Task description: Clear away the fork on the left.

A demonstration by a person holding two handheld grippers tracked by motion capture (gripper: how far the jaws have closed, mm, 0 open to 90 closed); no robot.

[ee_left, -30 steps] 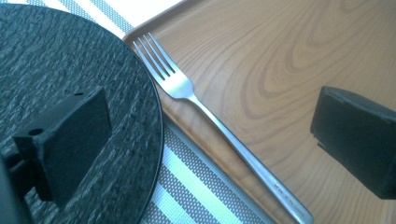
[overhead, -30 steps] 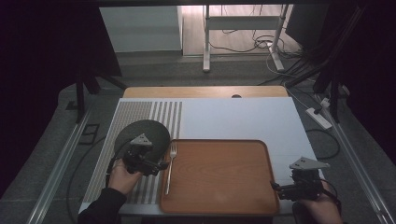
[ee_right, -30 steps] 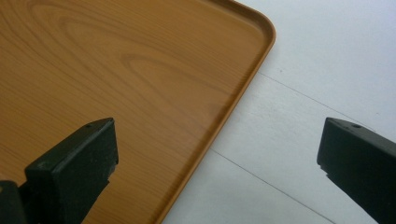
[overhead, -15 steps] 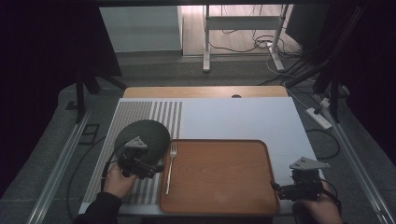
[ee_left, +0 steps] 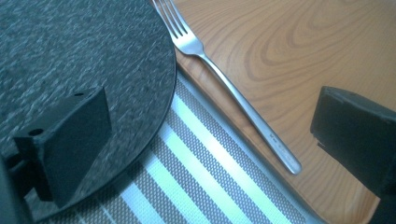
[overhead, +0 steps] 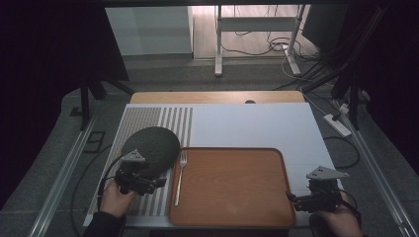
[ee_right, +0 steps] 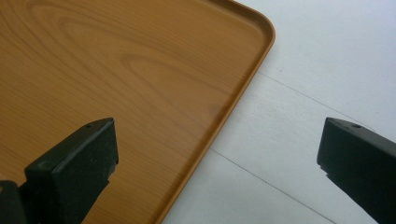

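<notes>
A dark speckled round plate lies on the striped mat left of a wooden tray. A steel fork lies along the tray's left edge, tines pointing away. My left gripper hovers low over the plate's near edge, open, one jaw over the plate and the other over the tray, nothing between them. At the tray's near right corner my right gripper is open, straddling the tray rim with nothing held.
The white table top stretches behind and to the right of the tray. A wooden strip borders the far edge. Beyond the table are cables and a power strip on the floor.
The left gripper has drawn back toward the near edge, off the plate's middle to its near rim. The right gripper has stayed put.
</notes>
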